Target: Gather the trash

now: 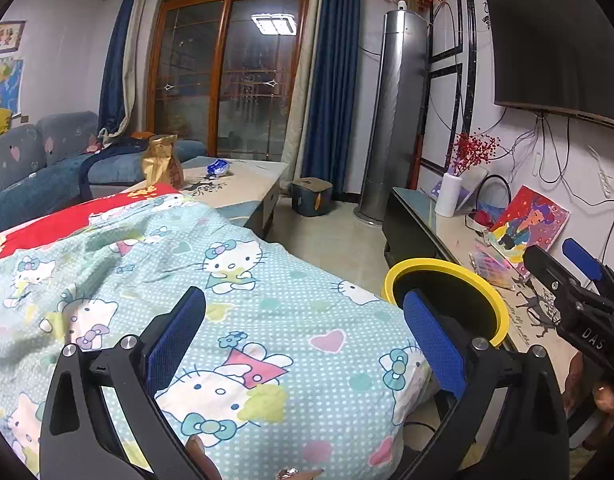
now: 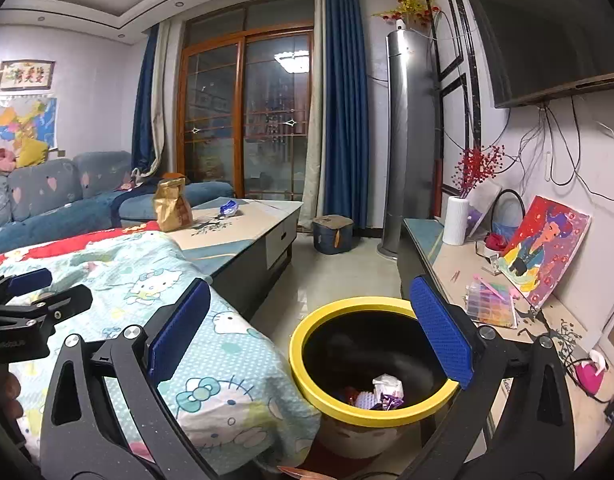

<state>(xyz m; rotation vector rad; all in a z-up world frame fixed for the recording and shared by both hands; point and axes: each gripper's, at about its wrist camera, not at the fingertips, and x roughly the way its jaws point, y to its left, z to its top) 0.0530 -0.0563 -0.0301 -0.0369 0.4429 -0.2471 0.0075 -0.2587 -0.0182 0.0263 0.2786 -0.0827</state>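
Observation:
A trash bin with a yellow rim [image 2: 347,303] stands on the floor between the bed and the TV stand. Crumpled paper and small scraps [image 2: 387,390] lie at its bottom. My right gripper [image 2: 313,330] is open and empty, hovering just above the bin's mouth. My left gripper [image 1: 307,340] is open and empty over the cat-print blanket [image 1: 267,280], with the bin rim [image 1: 427,264] to its right. Far off on the coffee table stand a crumpled gold-brown bag [image 1: 161,160] [image 2: 171,206] and a blue wrapper [image 1: 218,168] [image 2: 229,208].
The coffee table [image 2: 243,224] adjoins the bed's far end, with a blue sofa [image 1: 35,168] to the left. A TV stand [image 2: 447,264] on the right holds a white vase, a painting and a bead box. A floor strip runs to a small stool [image 2: 333,234].

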